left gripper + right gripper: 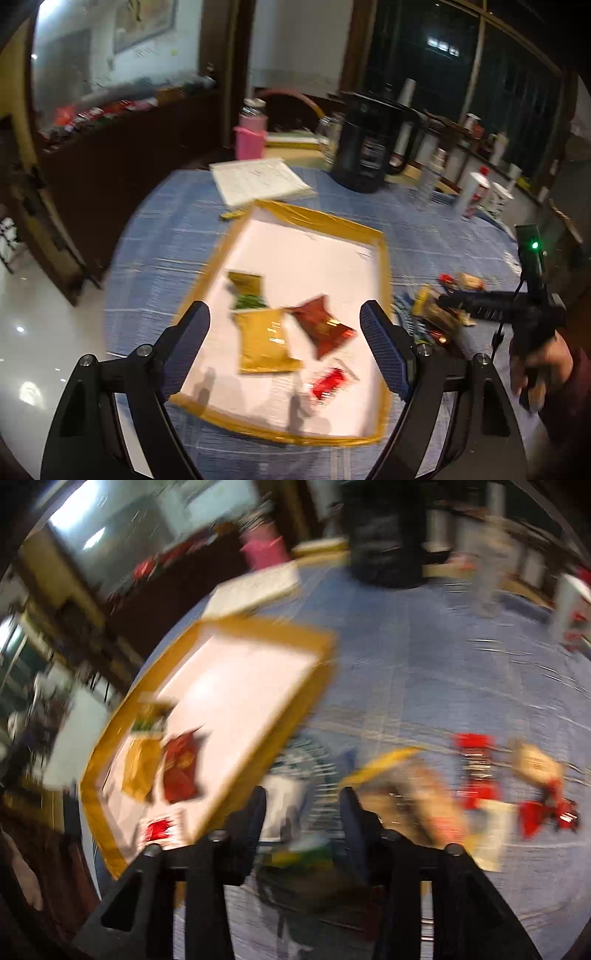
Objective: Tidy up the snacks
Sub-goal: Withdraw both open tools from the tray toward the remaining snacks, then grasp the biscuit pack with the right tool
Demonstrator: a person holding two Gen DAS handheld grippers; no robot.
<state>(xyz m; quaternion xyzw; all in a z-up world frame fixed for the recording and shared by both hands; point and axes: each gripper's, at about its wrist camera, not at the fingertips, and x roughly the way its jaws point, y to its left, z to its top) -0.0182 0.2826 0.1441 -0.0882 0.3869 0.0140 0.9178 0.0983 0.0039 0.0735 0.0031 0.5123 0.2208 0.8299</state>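
A gold-rimmed tray (321,216) with a white floor lies on the blue tablecloth. In it are a gold-and-green packet (246,291), a gold packet (264,341), a dark red packet (323,326) and a small red sweet (330,382). My left gripper (288,334) hangs open over the tray's near half, with nothing between its fingers. To the tray's right, my right gripper (445,301) points into a heap of loose snacks (436,321). The right wrist view is blurred: my right gripper (304,808) stands with its pads apart above a white-and-blue packet (286,797), beside the tray (266,627).
Loose red packets (476,771) and a beige one (535,760) lie on the cloth to the right. A white paper pad (258,179), a pink container (251,136), a black appliance (364,144) and bottles (476,192) stand behind the tray. A hand (535,365) holds the right gripper.
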